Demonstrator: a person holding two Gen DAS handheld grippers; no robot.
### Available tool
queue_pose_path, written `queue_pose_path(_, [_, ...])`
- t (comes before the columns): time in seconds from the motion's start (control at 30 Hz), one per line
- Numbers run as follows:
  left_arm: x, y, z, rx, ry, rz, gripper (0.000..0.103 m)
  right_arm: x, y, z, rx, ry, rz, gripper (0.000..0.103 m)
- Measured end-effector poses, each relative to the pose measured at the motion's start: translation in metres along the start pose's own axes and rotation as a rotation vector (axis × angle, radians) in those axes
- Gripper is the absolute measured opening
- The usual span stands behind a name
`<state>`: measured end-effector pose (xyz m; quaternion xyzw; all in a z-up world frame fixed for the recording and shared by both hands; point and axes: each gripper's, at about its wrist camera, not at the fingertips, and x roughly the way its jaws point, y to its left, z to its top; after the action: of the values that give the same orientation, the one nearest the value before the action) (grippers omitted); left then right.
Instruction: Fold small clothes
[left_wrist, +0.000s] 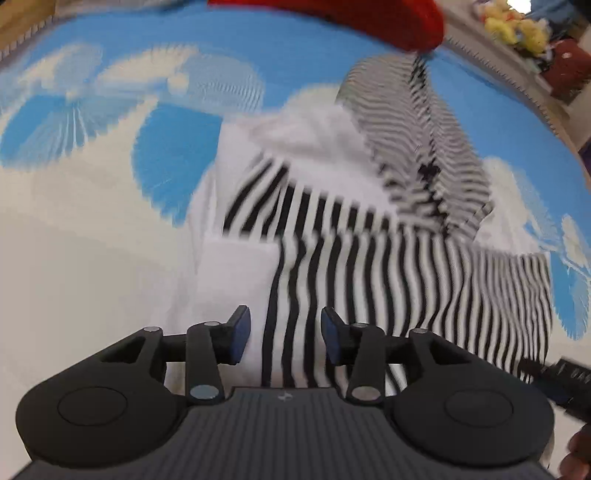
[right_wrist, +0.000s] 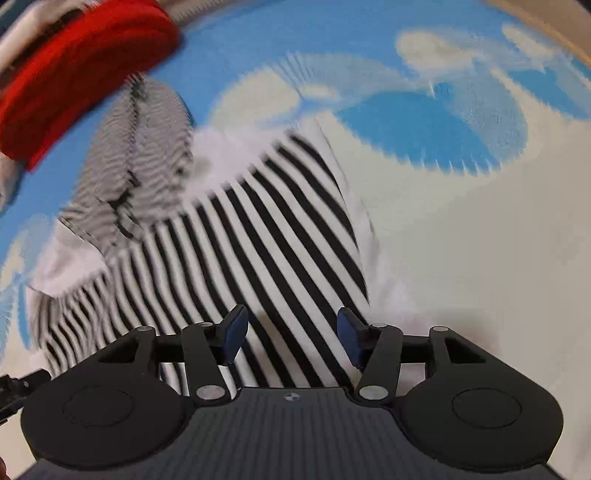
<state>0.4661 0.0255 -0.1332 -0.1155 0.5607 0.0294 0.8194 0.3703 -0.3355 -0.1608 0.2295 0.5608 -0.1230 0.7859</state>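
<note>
Both tools, left (left_wrist: 285, 334) and right (right_wrist: 291, 334), stand spread, pinching nothing, over the black-and-white striped knit garment (left_wrist: 369, 258). A shallow bite could catch one layer, dragging the fold askew.

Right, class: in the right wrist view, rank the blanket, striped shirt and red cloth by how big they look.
1. blanket
2. striped shirt
3. red cloth, cut off by the frame edge, so only its visible part counts.

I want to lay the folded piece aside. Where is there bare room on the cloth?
Free: the pale stretch of blue-and-white cloth beside the striped garment, on its side away from the red item. Crowded: the far end, where the finer-striped piece meets the red item.
</note>
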Motion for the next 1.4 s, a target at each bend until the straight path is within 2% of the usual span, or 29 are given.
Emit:
queue_pose_path(0.03, [0.008,0.004,-0.002,-0.027,0.046,-0.001,0.047,0.003,-0.004,-0.001,0.011,0.003,-0.003,0.055])
queue_pose_path(0.07, [0.011,0.006,-0.004,-0.038,0.053,-0.003,0.047,0.000,-0.002,-0.001,-0.002,-0.011,-0.024,0.055])
queue_pose_path(0.13, [0.004,0.001,-0.002,-0.007,0.029,0.022,0.047,-0.009,0.002,0.002,-0.022,-0.041,-0.027,0.055])
queue_pose_path(0.2, [-0.009,-0.006,0.001,0.035,-0.028,0.034,0.047,-0.020,0.001,0.006,-0.008,-0.081,0.016,0.055])
queue_pose_path(0.27, [-0.022,-0.012,0.004,0.057,-0.080,0.039,0.047,-0.029,0.004,0.009,-0.024,-0.125,0.021,0.055])
queue_pose_path(0.43, [-0.045,-0.022,0.010,0.019,-0.186,0.038,0.051,-0.048,0.002,0.021,-0.072,-0.227,0.010,0.055])
queue_pose_path(0.6, [-0.068,-0.042,0.016,0.039,-0.320,0.040,0.070,-0.065,-0.002,0.028,-0.124,-0.307,0.002,0.055])
queue_pose_path(0.8, [-0.090,-0.070,0.011,0.121,-0.468,0.072,0.078,-0.075,-0.006,0.031,-0.145,-0.350,0.016,0.055])
queue_pose_path(1.1, [-0.092,-0.079,0.012,0.117,-0.505,0.006,0.078,-0.088,0.000,0.023,-0.263,-0.413,0.031,0.055])
queue_pose_path(1.4, [-0.090,-0.089,0.008,0.182,-0.546,0.026,0.077,-0.104,-0.009,0.029,-0.348,-0.490,0.020,0.058])
